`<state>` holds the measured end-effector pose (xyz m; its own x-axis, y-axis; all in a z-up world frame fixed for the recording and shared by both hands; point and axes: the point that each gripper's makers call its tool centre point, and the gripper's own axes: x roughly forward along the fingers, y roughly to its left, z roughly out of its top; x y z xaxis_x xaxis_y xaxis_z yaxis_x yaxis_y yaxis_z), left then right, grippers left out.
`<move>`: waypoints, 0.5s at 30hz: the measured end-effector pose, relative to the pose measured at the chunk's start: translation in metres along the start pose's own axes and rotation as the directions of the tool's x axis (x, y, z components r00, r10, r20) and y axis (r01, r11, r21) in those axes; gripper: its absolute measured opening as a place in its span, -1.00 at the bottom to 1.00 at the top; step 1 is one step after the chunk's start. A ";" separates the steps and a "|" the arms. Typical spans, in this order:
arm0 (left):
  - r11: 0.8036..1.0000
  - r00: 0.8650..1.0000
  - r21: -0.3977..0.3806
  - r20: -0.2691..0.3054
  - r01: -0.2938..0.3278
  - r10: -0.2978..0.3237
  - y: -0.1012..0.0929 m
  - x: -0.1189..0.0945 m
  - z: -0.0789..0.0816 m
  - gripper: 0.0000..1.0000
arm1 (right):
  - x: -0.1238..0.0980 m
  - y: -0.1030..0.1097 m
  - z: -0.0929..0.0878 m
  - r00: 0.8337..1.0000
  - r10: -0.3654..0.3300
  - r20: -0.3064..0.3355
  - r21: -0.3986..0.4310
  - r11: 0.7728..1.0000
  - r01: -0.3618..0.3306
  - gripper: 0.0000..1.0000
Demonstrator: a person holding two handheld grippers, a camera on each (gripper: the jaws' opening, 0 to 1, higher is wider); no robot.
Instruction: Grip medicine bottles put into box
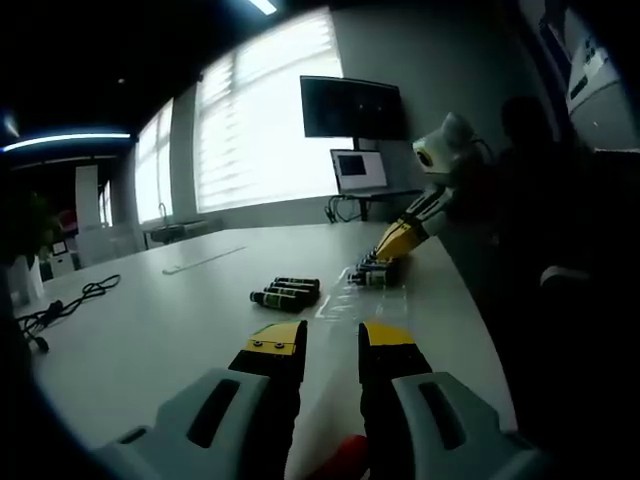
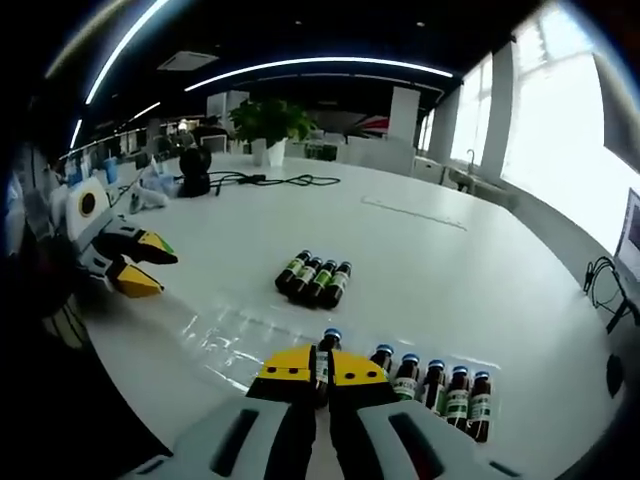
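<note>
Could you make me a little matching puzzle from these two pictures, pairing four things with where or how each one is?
Things:
1. right hand-held gripper
2. left hand-held gripper
3. four bottles
4. potted plant

States or places:
A. lying side by side on the white table
B. open, nothing between its jaws
C. standing at the table's far end
D. closed on a blue-capped bottle at the end of a standing row

Pairs: 1-D, 2-B, 3-A, 4-C
</note>
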<state>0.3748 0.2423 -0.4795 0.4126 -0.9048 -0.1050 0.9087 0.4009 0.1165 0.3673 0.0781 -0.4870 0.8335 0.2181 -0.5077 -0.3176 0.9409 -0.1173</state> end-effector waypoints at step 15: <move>1.000 1.000 -0.004 -0.005 -0.016 0.016 0.004 -0.001 -0.001 -0.72 | 0.003 0.000 0.008 0.999 -0.019 0.050 0.022 1.000 0.018 -0.99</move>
<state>0.3780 0.2452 -0.4797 0.4276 -0.8975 -0.1081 0.9022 0.4161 0.1140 0.3728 0.0806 -0.4819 0.8606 0.2131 -0.4625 -0.2930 0.9501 -0.1075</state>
